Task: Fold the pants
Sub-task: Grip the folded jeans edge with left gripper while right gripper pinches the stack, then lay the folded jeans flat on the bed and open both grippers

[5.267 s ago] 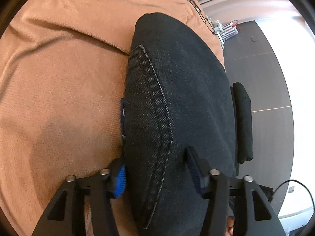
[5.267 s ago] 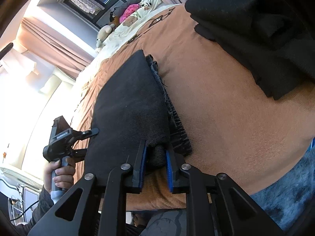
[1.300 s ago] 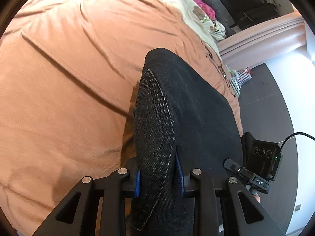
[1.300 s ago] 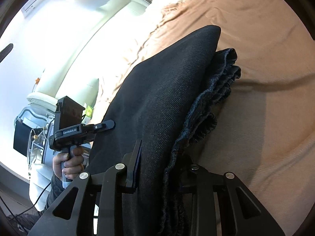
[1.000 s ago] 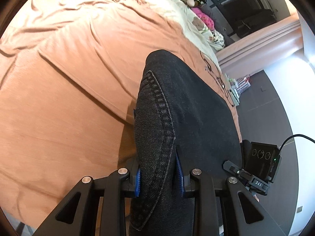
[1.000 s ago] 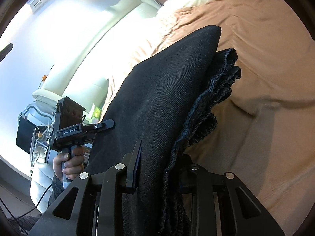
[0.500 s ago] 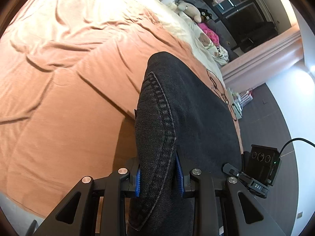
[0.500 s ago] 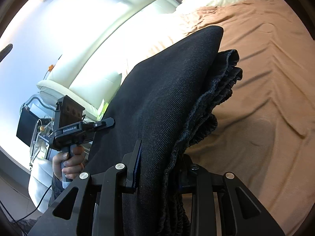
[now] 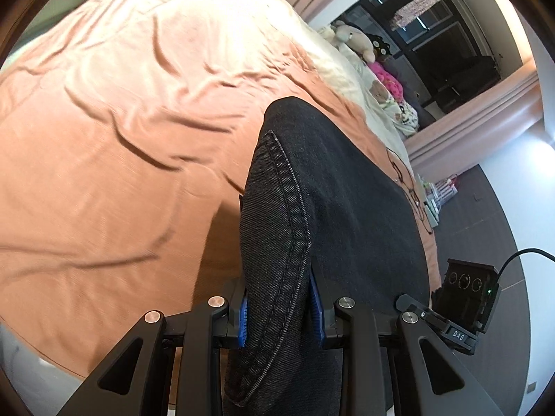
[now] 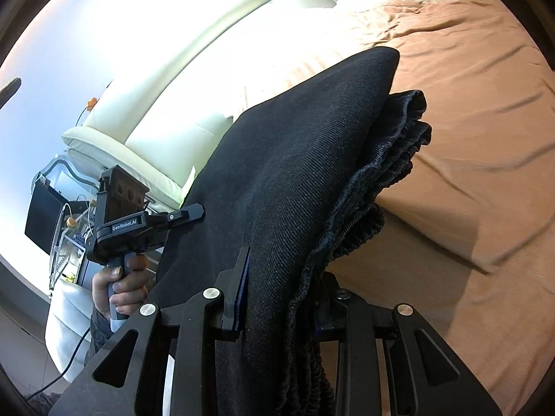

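L tongs (image 9: 280, 308) & R tongs (image 10: 277, 298) clamp pants (image 9: 333, 215)

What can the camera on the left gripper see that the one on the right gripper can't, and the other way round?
Only the left wrist view shows the stuffed toys by the dark window and the grey floor. Only the right wrist view shows the cream headboard, the person's hand holding the left gripper's handle, and the pants' gathered elastic edge. Both show the folded black pants, clamped by the left gripper and the right gripper, above the orange bedspread.
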